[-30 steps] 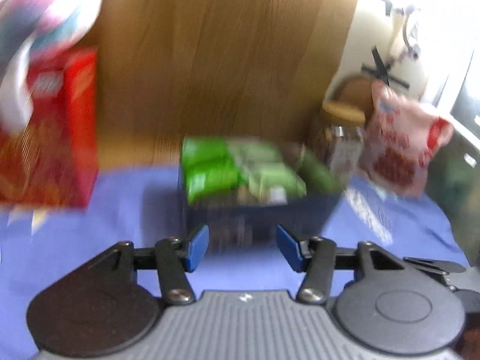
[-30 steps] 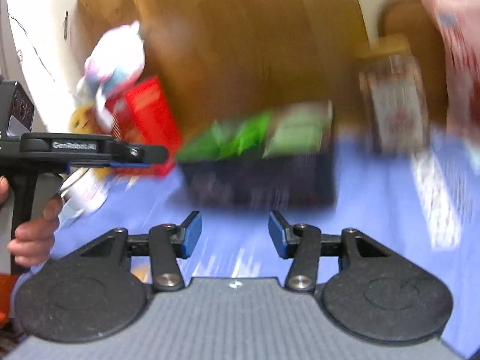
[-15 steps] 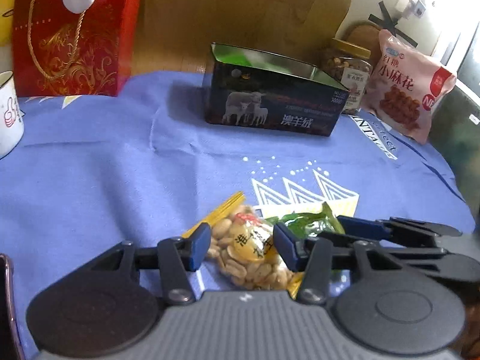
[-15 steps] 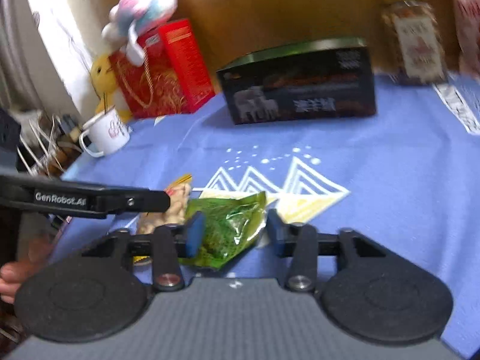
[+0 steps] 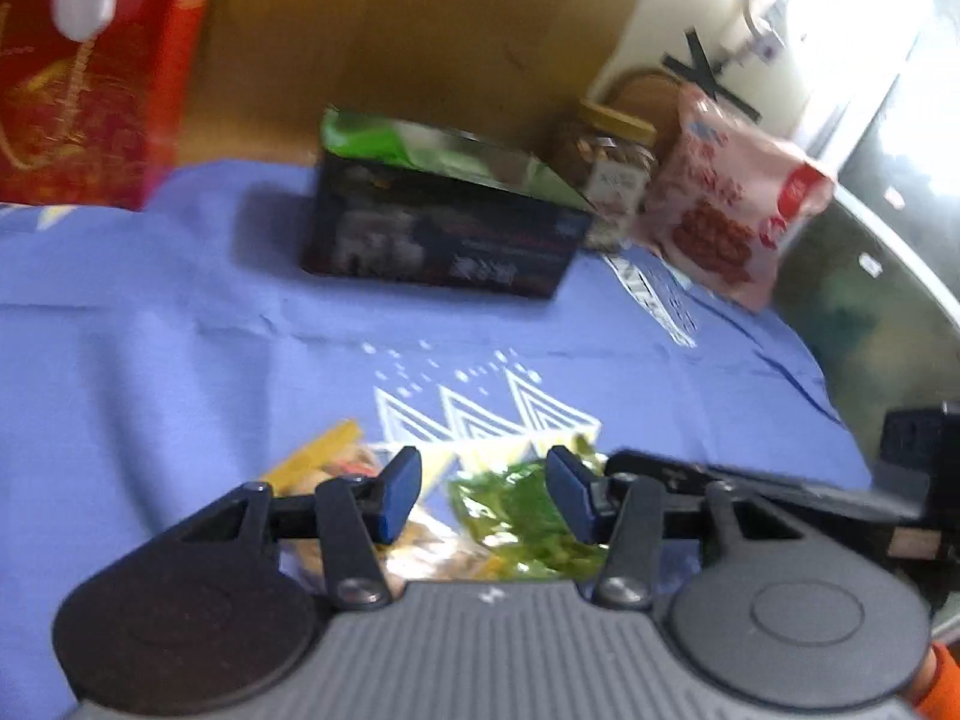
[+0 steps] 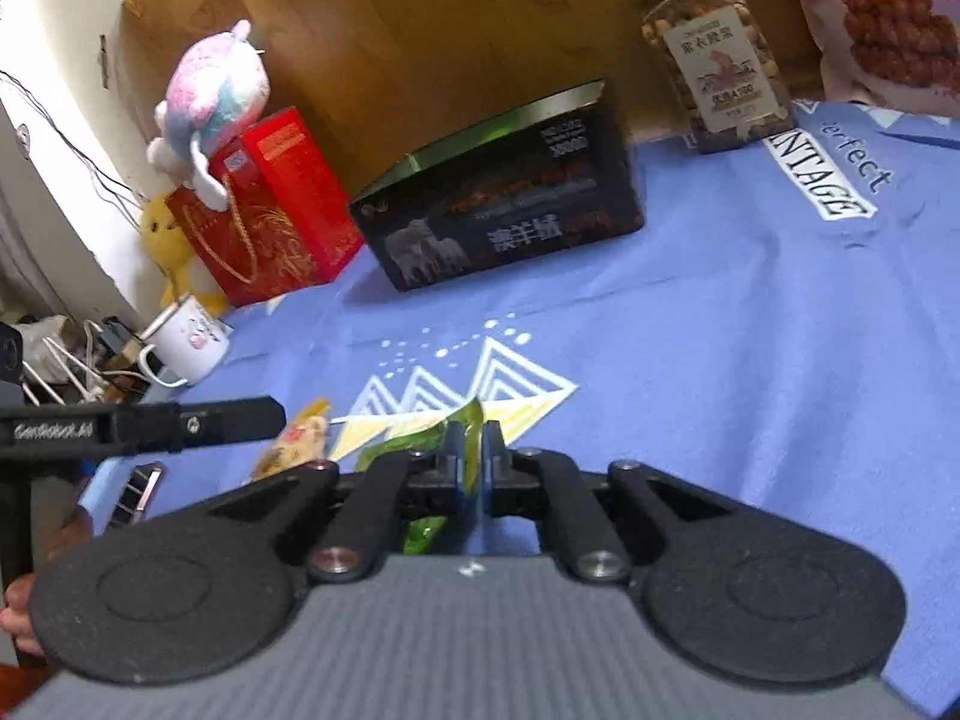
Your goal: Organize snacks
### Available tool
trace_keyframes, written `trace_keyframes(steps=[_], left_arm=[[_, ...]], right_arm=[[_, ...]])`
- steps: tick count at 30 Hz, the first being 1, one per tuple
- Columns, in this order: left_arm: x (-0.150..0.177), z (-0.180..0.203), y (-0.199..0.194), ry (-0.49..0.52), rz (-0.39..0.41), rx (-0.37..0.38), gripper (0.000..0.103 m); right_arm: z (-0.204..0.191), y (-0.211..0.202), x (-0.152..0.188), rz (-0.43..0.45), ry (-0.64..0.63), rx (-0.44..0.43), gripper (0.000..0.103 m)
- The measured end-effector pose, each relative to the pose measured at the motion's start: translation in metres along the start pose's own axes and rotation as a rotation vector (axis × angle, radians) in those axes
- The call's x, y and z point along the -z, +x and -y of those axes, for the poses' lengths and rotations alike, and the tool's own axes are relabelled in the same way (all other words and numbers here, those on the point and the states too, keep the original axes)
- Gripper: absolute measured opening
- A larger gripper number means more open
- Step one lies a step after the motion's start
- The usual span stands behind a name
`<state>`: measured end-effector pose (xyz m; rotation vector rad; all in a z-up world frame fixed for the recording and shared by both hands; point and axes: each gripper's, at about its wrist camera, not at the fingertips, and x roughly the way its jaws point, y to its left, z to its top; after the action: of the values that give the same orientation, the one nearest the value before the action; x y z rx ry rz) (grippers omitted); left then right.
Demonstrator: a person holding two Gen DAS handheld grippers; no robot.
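- Between the right claw's (image 6: 471,456) pads sits the green packet (image 6: 420,450): that claw is clenched on its upright edge, the rest lying on the blue cloth (image 6: 720,360).
- Just left of it, the peanut packet (image 5: 336,474) lies under the left claw (image 5: 486,495), whose blue pads stand apart, gripping nothing.
- Well ahead of both claws stands the dark tin (image 6: 510,204), lid off, green packets showing inside.
- My advice: lift the green packet straight up before swinging forward, so its tail clears the peanuts.
- Centre the left pads across the peanut packet's width before pinching, or it may slip.
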<state>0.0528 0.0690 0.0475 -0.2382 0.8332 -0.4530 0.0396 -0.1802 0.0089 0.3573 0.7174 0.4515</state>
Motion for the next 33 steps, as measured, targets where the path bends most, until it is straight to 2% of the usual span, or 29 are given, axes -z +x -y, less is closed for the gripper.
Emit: trace_keyframes(steps=[3, 5, 6, 9, 13, 15, 17, 18, 19, 22, 23, 27, 28, 29, 30, 31, 32, 33], left_arm=[[0.008, 0.004, 0.014, 0.008, -0.058, -0.002, 0.045], [0.012, 0.005, 0.016, 0.021, -0.078, -0.022, 0.046], [0.013, 0.004, 0.015, 0.024, -0.077, -0.031, 0.046], [0.011, 0.001, 0.013, 0.012, -0.086, -0.026, 0.046], [0.007, 0.005, 0.019, -0.003, -0.089, -0.015, 0.048], [0.006, 0.01, 0.025, 0.001, -0.1, -0.002, 0.048], [0.007, 0.017, 0.031, 0.025, -0.122, -0.007, 0.049], [0.008, 0.02, 0.033, 0.036, -0.116, -0.015, 0.05], [0.008, 0.023, 0.035, 0.039, -0.114, -0.016, 0.052], [0.007, 0.03, 0.041, 0.03, -0.113, 0.01, 0.052], [0.008, 0.032, 0.042, 0.029, -0.113, 0.012, 0.054], [0.012, 0.031, 0.035, 0.027, -0.129, 0.034, 0.054], [0.013, 0.029, 0.031, 0.016, -0.136, 0.048, 0.054], [0.015, 0.026, 0.029, 0.006, -0.141, 0.059, 0.054], [0.018, 0.025, 0.028, -0.001, -0.141, 0.07, 0.053], [0.02, 0.026, 0.029, 0.003, -0.131, 0.072, 0.052], [0.022, 0.029, 0.03, 0.016, -0.127, 0.07, 0.045], [0.022, 0.032, 0.032, 0.017, -0.136, 0.079, 0.037]], right_arm=[[0.007, 0.007, 0.002, -0.027, 0.04, -0.011, 0.01], [0.011, 0.005, 0.007, -0.061, 0.077, -0.057, 0.01], [0.009, 0.002, 0.011, -0.075, 0.096, -0.086, 0.004], [0.006, -0.008, 0.014, -0.039, 0.093, -0.078, 0.002], [0.026, -0.037, 0.006, 0.112, 0.116, 0.068, 0.002], [0.042, -0.049, 0.005, 0.136, 0.168, 0.099, 0.005], [0.047, -0.055, 0.008, 0.099, 0.218, 0.016, 0.008], [0.043, -0.054, 0.01, 0.056, 0.222, -0.047, 0.009], [0.035, -0.052, 0.014, 0.027, 0.195, -0.069, 0.01], [0.013, -0.049, 0.025, -0.015, 0.074, -0.05, 0.022], [0.01, -0.047, 0.03, -0.035, 0.047, -0.05, 0.037], [0.005, -0.053, 0.044, -0.044, 0.004, -0.116, 0.051], [0.001, -0.054, 0.047, -0.054, -0.021, -0.135, 0.055], [-0.004, -0.055, 0.05, -0.057, -0.063, -0.147, 0.064], [-0.01, -0.056, 0.052, -0.05, -0.113, -0.141, 0.065], [-0.019, -0.054, 0.056, -0.035, -0.176, -0.113, 0.063], [-0.026, -0.05, 0.057, -0.021, -0.224, -0.08, 0.049], [-0.033, -0.045, 0.058, -0.012, -0.267, -0.046, 0.029]])
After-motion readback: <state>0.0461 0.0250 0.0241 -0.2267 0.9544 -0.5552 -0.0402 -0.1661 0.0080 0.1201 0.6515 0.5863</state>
